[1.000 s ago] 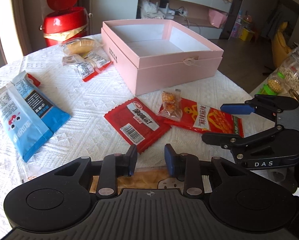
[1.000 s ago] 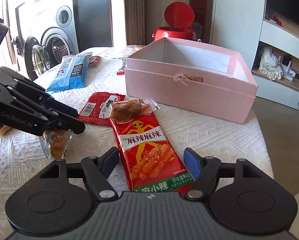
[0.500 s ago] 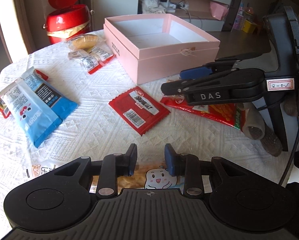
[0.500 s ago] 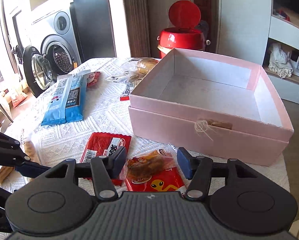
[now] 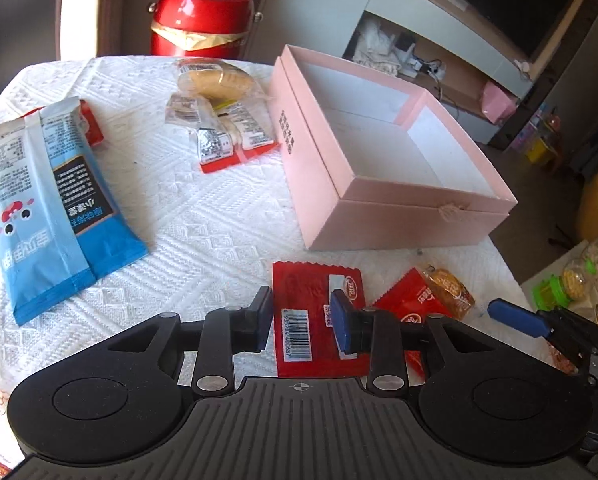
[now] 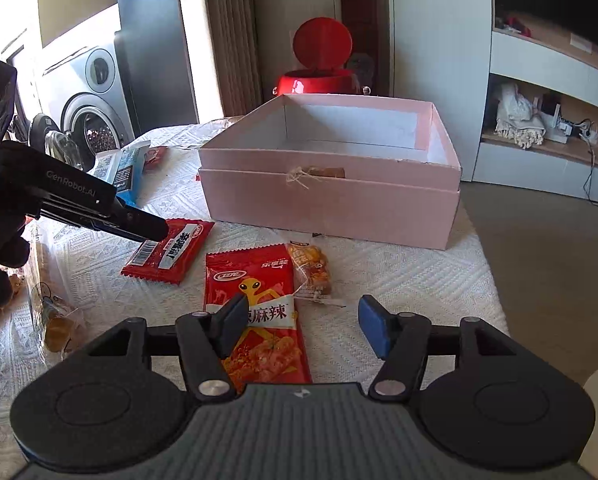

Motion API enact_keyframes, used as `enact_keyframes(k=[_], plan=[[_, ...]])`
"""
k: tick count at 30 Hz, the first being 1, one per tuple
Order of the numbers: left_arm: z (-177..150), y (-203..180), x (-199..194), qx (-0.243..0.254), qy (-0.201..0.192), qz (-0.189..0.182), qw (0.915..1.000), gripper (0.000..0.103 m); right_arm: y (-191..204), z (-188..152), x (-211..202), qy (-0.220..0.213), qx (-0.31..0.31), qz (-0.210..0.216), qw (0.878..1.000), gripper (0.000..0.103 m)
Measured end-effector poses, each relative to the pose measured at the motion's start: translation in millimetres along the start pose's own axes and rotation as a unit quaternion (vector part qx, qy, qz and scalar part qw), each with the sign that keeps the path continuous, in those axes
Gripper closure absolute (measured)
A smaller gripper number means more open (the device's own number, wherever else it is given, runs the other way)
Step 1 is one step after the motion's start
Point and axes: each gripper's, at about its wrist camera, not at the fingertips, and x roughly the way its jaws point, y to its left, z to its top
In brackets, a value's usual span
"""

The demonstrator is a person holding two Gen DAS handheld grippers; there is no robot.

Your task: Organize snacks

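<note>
The snacks are lying scattered on a white textured tablecloth [image 5: 203, 216]. A small red packet [image 5: 311, 312] with a barcode is resting flat in front of the open pink box [image 5: 379, 216], whose inside is showing only its white bottom. Just beside it, a long red packet [image 6: 255, 304] printed with an orange figure is lying lengthwise, with a small clear-wrapped snack [image 6: 311, 268] touching its far right corner. A blue packet [image 5: 47, 216] is lying well apart at the left edge of the table, and a cluster of clear-wrapped cakes [image 5: 219, 112] is sitting beside the box's far left side. The left gripper [image 5: 302, 326] is hovering over the barcode packet, its jaws narrow and opening, pads not visibly pressing on it. The right gripper [image 6: 305, 326] is hanging over the long red packet, its jaws opening at a middling gap with nothing clamped. A red bin [image 6: 319, 76] with raised lid is standing behind the table.
</note>
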Motion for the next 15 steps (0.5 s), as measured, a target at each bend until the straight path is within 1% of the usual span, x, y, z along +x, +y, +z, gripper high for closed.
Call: enact_keyframes(k=[2, 4, 7, 9, 12, 15], plan=[[-2, -19, 4, 0.056, 0.001, 0.017, 0.9983, 0.065, -2, 0, -3, -0.011, 0.009, -0.007, 1.000, 0.041], [-9, -38, 6, 0.110, 0.000, 0.029, 0.9935, 0.056, -3, -1, -3, -0.013, 0.017, -0.013, 1.000, 0.041], [-22, -58, 4, 0.185, -0.012, 0.047, 0.9817, 0.051, -4, -1, -5, -0.020, 0.021, -0.018, 0.999, 0.041], [-28, -62, 1, 0.208, -0.012, 0.055, 0.9766, 0.048, -3, -2, -5, -0.023, 0.024, -0.022, 0.999, 0.041], [-35, -61, -7, 0.229, -0.013, 0.061, 0.9714, 0.048, -4, -3, -7, -0.029, 0.028, -0.029, 0.999, 0.041], [-39, -57, -12, 0.238, -0.022, 0.089, 0.9669, 0.047, -3, -3, -7, -0.031, 0.030, -0.034, 0.999, 0.041]])
